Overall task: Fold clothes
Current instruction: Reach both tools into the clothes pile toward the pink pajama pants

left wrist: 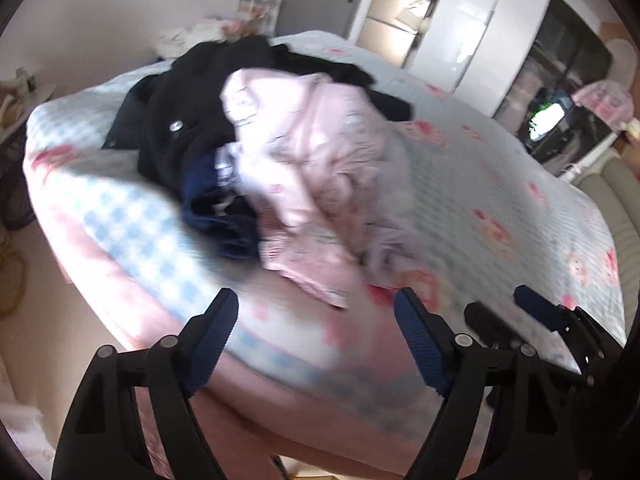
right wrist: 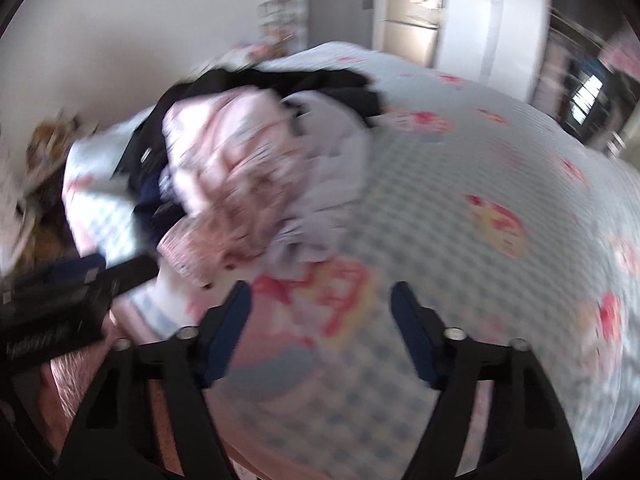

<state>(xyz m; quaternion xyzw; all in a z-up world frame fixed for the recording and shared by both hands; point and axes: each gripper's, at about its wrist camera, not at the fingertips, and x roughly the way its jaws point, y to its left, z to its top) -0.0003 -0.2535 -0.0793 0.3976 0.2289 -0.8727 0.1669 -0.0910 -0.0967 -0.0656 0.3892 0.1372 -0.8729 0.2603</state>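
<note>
A heap of clothes lies on the bed: a crumpled pink printed garment (left wrist: pixel 316 184) on top, a black garment (left wrist: pixel 192 96) behind it and a dark blue one (left wrist: pixel 216 208) at its left. In the right wrist view the same pink garment (right wrist: pixel 232 176) lies just beyond the fingers. My left gripper (left wrist: pixel 316 308) hovers open over the bed's near edge, nothing between its fingers. My right gripper (right wrist: pixel 320 300) is open too, empty, over the bedspread; it also shows at the right in the left wrist view (left wrist: pixel 500 312). Both views are blurred.
The bed (left wrist: pixel 500 200) carries a blue-checked spread with pink cartoon prints. A pale lilac garment (right wrist: pixel 336 184) lies beside the pink one. A small table (left wrist: pixel 24 96) stands at the left; a white wardrobe (left wrist: pixel 480 28) and dark shelving (left wrist: pixel 568 80) stand behind.
</note>
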